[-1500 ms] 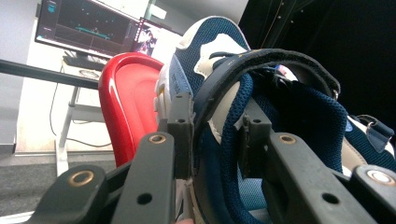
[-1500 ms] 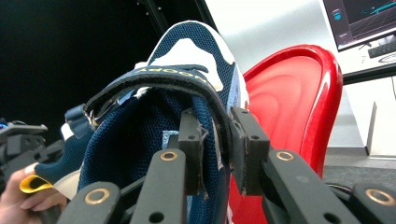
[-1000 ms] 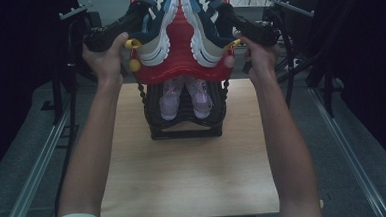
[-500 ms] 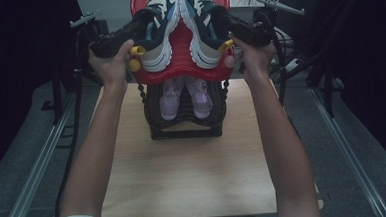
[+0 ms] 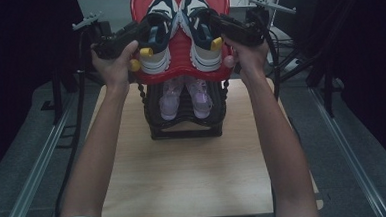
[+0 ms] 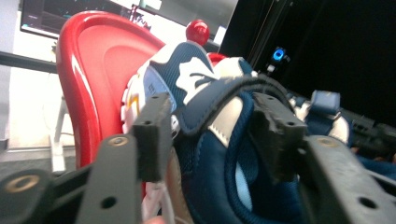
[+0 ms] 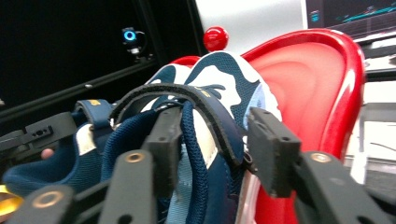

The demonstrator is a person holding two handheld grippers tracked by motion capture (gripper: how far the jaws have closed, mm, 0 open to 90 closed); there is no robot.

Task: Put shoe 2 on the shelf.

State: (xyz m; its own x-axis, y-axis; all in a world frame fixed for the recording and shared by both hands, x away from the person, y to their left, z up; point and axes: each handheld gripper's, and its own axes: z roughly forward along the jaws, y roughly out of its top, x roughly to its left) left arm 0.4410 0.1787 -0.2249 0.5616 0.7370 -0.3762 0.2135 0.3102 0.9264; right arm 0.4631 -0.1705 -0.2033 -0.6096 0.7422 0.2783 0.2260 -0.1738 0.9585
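Dark curtains and black frames close in the room around a pale wooden tabletop [image 5: 184,174], and on it, toward its far end, stands a black shoe rack [image 5: 184,114] that serves as the landmark; its lower tier holds a pair of lilac sandals [image 5: 185,96], side by side; on top of the rack sits a red tray [image 5: 178,59] with a raised, curved rim, and in that tray lie two navy and white sneakers [image 5: 181,29], soles toward the camera, toes up and away; a red knob [image 6: 197,30] shows above the tray's far edge.

At the rack's top left, the left claw [image 6: 210,135] reaches over the heel of the left sneaker [image 5: 156,35]; its jaws have just been opening and now stand wide, one pad outside the shoe's side, the other over the collar, with the navy strap and padded collar between them but no firm pinch visible; at the rack's top right, the right claw [image 7: 215,144] does the same with the right sneaker [image 5: 202,33]; its jaws too have just been opening, and they straddle the strap and collar loosely, the pads apart from the fabric as far as can be told.

Both sneakers rest in the tray on the rack; a monitor [image 7: 355,11] glows behind it.
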